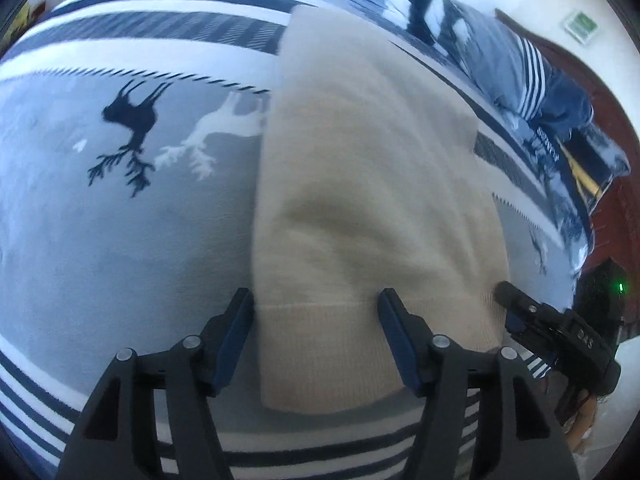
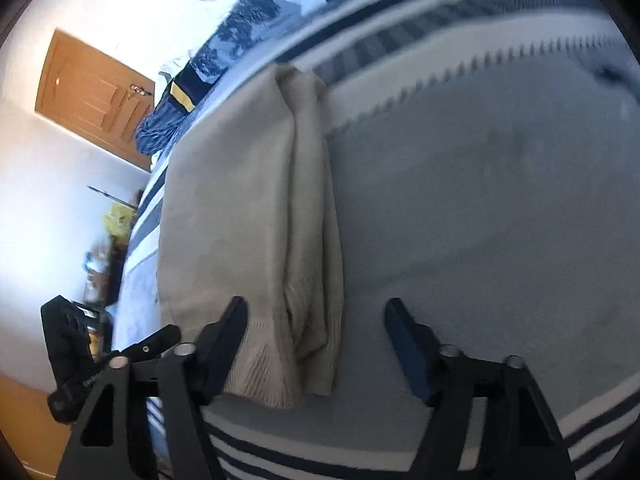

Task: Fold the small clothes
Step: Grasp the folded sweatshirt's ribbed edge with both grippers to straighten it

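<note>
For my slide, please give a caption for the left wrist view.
Open left gripper above the ribbed hem of a beige knit garment on a reindeer blanket.

Landmark: folded beige knit garment lying lengthwise on grey-and-white striped blanket with deer print.

Left of garment: wide flat blanket, nothing standing, free passage.

Right of garment: narrow blanket strip, then heap of blue-and-white striped clothes blocks way.

Near hem: left gripper and right gripper crowd close, both spread wide.

Beyond far end: bedding pile.
</note>
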Motion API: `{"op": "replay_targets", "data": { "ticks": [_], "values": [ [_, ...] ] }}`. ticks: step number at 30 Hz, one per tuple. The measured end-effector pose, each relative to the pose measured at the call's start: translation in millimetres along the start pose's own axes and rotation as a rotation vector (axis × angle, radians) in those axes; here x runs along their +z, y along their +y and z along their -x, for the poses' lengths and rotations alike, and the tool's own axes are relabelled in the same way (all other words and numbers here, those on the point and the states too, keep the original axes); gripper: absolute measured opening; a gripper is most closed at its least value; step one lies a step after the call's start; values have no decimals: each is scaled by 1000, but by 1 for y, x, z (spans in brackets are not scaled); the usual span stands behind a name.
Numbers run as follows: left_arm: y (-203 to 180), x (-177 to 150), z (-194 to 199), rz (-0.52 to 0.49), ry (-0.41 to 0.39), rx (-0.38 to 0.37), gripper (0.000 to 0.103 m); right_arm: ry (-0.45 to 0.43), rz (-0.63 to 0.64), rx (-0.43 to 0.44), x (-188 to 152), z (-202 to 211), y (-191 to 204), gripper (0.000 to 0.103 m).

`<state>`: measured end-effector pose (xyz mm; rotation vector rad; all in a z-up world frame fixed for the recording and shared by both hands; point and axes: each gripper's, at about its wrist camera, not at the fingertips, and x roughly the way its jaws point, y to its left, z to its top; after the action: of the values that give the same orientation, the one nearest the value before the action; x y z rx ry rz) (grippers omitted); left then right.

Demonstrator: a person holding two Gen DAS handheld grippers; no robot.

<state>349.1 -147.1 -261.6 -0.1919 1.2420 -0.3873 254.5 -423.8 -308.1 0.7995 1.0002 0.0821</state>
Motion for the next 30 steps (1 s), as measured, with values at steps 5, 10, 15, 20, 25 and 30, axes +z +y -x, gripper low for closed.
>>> {"op": "replay_targets", "data": {
  "ticks": [5, 10, 15, 20, 25, 30],
  "values": [
    [-14, -3, -4, -30, -20, 52, 69, 0, -2, -11, 6, -15, 9, 52],
    [-16, -7, -6, -51, -32, 72, 70, 20, 24, -12, 7, -28, 17, 34],
    [-12, -7, -8, -44, -33, 67, 72, 30, 15, 18, 7, -32, 14, 36],
    [-14, -4, -14, -65, -26, 65, 78, 48, -33, 55, 6, -30, 4, 39],
    [-12, 4, -15, -35, -18, 33, 78, 67, -40, 89, 3, -31, 3, 38],
    [-10, 1, -17, -50, -29, 37, 78, 59, 14, 17, 1, -32, 17, 38]
  ]
}}
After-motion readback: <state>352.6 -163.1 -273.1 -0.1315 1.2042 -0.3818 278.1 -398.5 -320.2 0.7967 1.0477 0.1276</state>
